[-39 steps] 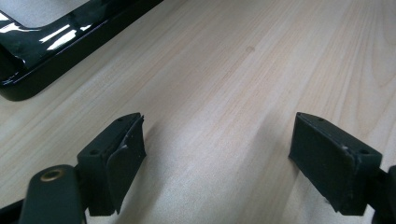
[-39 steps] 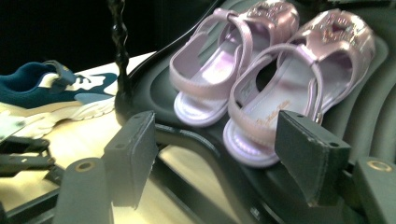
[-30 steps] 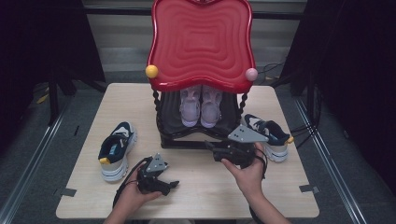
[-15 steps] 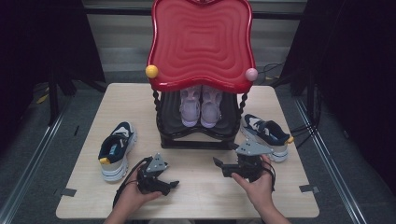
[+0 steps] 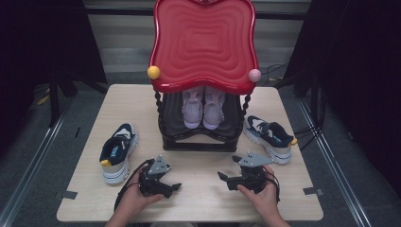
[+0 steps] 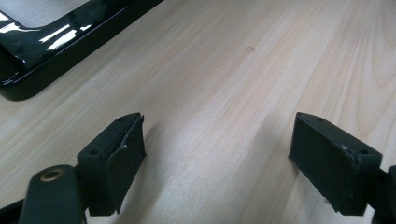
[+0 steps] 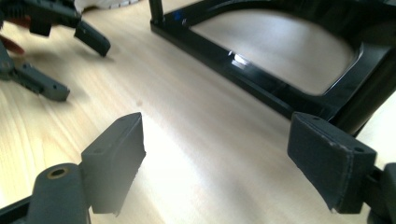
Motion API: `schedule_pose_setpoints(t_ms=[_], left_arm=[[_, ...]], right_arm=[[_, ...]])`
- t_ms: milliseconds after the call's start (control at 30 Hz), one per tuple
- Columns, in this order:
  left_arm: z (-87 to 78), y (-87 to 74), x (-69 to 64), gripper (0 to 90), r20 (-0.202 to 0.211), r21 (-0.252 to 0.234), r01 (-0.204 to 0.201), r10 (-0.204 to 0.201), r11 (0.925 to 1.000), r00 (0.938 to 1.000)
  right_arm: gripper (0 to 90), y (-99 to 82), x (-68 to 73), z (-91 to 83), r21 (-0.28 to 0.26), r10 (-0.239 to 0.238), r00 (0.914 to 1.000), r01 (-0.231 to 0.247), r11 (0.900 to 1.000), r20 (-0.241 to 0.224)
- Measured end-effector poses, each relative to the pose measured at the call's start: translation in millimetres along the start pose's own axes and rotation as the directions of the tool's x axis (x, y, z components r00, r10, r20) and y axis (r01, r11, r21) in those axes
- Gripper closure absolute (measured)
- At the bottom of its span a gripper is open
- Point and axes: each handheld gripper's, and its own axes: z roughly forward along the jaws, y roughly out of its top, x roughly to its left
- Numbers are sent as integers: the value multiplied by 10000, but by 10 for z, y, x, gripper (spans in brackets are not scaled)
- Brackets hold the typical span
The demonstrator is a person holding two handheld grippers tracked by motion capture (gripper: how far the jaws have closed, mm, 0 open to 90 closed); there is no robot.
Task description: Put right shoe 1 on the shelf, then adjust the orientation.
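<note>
Both grippers rest near the table's front edge, left gripper and right gripper spread and empty, facing each other. Left gripper view: jaws wide over bare wood, the black rack's base beyond. Right gripper view: jaws have just been widening with nothing between them, the rack frame ahead, the left gripper slightly blurred.

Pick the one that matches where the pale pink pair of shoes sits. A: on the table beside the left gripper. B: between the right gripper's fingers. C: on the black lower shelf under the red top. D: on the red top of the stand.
C: the pale pink pair of shoes stands side by side on the black lower shelf, beneath the red top.
</note>
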Motion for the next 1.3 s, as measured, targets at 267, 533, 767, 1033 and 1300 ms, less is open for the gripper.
schedule_pose_setpoints(t_ms=[267,533,767,1033,1300], left_arm=[[-3,1,4,172,19,63,-77,77,10000,10000],[-4,1,6,171,23,85,-107,107,9999,9999],[-2,2,5,169,31,65,-105,105,9999,9999],[2,0,-1,169,21,-8,-14,14,10000,10000],[8,-1,-7,160,7,-49,-30,30,10000,10000]], right_arm=[[164,-92,1,76,417,-79,9999,83,9991,-85],[153,-149,-14,130,735,-198,9995,216,9971,-244],[141,-182,-19,154,1072,-511,9977,557,9927,-448],[139,-181,0,201,1831,-818,9955,892,9790,-475],[137,-179,-17,209,1927,-650,9964,742,9785,-539]])
